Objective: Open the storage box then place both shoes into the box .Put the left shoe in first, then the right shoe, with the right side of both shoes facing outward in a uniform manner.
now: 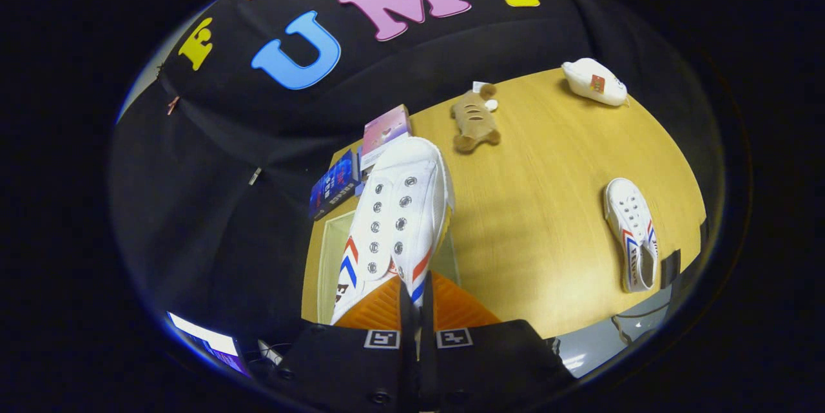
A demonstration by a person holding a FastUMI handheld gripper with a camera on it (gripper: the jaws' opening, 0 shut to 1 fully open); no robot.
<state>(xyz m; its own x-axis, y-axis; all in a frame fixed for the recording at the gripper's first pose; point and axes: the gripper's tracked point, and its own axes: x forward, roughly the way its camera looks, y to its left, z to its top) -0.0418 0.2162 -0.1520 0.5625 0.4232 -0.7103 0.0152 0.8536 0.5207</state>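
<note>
Jaws [416,310] clenched on first shoe [393,220] (held above the storage box [329,258]); next: lower it in, then fetch second shoe [631,232].

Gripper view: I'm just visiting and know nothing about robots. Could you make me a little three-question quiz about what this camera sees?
1. True or false: the fingers are closed on a white shoe held up above the table.
2. Which thing lies flat on the table, off to the side of the fingers? A) a second white shoe B) a red cup C) a pair of scissors
3. Fill in: the brown plush toy lies on the table ____ the held shoe's toe.

Key
1. True: both orange fingers press together on the shoe's heel end.
2. A
3. Beyond
</note>
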